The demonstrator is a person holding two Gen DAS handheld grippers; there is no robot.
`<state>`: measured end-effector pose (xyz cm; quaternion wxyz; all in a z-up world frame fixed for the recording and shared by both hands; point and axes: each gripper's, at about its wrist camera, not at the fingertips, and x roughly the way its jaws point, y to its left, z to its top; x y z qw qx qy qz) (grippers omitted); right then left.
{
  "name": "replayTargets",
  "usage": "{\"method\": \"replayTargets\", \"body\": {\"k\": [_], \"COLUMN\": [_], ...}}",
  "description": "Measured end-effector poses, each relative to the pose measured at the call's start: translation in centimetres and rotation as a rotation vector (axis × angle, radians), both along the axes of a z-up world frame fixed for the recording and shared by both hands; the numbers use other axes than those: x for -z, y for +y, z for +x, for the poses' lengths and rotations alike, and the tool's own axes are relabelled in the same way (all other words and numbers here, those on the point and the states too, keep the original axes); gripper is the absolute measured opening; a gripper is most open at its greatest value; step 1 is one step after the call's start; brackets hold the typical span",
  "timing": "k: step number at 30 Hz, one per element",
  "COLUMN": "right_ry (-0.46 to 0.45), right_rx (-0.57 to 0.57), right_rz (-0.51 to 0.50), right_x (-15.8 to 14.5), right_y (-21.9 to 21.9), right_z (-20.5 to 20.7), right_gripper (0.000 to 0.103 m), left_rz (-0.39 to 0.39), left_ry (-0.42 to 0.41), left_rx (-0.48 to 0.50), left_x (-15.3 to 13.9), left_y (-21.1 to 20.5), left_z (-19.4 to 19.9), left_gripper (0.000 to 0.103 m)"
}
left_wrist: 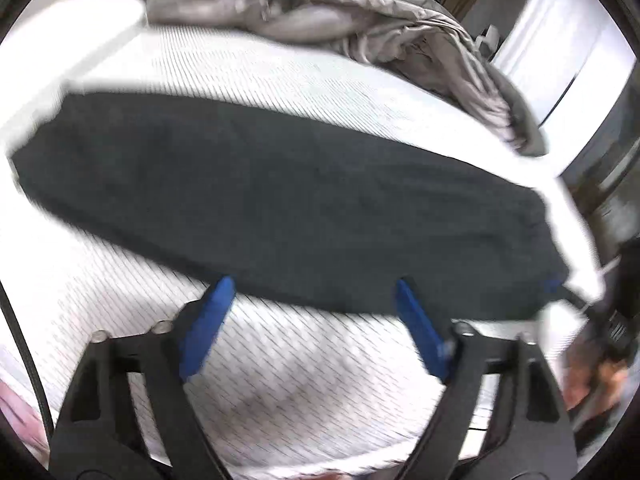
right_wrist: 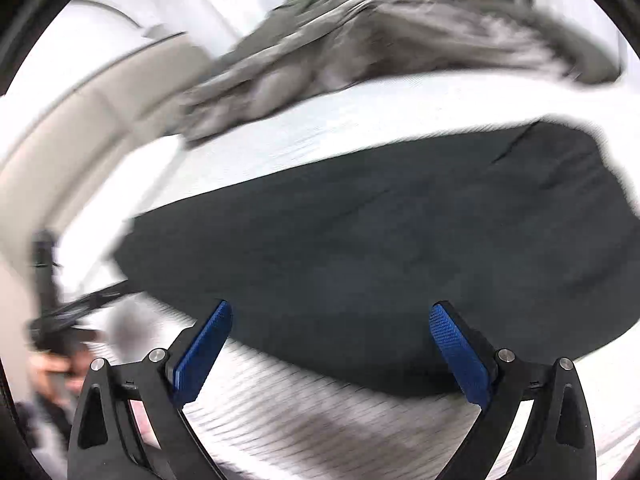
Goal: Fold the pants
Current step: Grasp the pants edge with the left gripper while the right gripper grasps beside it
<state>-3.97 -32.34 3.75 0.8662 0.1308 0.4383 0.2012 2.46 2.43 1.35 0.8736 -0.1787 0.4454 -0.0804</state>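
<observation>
A striped white mattress (left_wrist: 280, 80) carries the dark pants (left_wrist: 260, 200), laid lengthwise beside a rumpled grey blanket (left_wrist: 360, 20). Left gripper (left_wrist: 316, 292) and right gripper (right_wrist: 330, 316) hover with fingers released, empty.

bed (left_wrist: 280, 72): striped white | dark pants (left_wrist: 260, 200) flat | grey bedding (left_wrist: 320, 12), apparently crumpled

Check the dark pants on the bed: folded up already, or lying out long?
Lying out long. The pants stretch as one flat band across the striped mattress, with no crosswise fold. Whether the legs are stacked, I cannot tell.
</observation>
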Motion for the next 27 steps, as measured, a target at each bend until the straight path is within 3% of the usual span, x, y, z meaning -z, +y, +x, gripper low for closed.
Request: {"method": "replayTargets", "body": {"k": [2,5,10,15,17,19,21,24,26,27], "right_ry": [0.019,0.057,0.183,0.128,0.114,0.082,0.049,0.019,-0.022,-0.029], "right_rx": [-0.05,-0.08,-0.088,-0.045,0.026,0.082,0.141,0.21,0.197,0.192], "right_rz": [0.015,0.089,0.243,0.327,0.371,0.394,0.41,0.395,0.391,0.384], "right_x": [0.2,0.9,4.7,5.3,5.7,5.8,5.9,5.9,5.7,5.7], "right_y": [0.9,1.0,1.2,1.9,2.1,2.1,2.0,3.0,4.1,4.6], "right_z": [-0.8,-1.7,-1.1,-0.3,0.7,1.3,2.0,3.2,3.5,3.5], "right_gripper": [0.101,0.101,0.1,0.1,0.101,0.1,0.1,0.1,0.099,0.093], "left_rz": [-0.111,-0.245,-0.283,-0.338,-0.303,-0.305,-0.349,-0.351,-0.363,-0.376], "left_ry": [0.037,0.134,0.128,0.115,0.097,0.094,0.098,0.082,0.081,0.08], "left_rx": [0.074,0.133,0.107,-0.061,-0.096,-0.118,-0.141,-0.141,-0.146,-0.149], "left_x": [1.1,3.4,4.3,5.6,5.8,6.2,6.7,6.9,7.0,7.1], "left_y": [-0.9,-2.7,-5.1,-6.0,-6.0,-5.6,-4.8,-4.4,-4.0,-3.9], "left_z": [-0.9,-1.3,0.5,2.8,3.6,3.9,3.4,2.8,2.4,2.2], "left_gripper": [0.058,0.049,0.049,0.049,0.022,0.013,0.01,0.009,0.009,0.009]}}
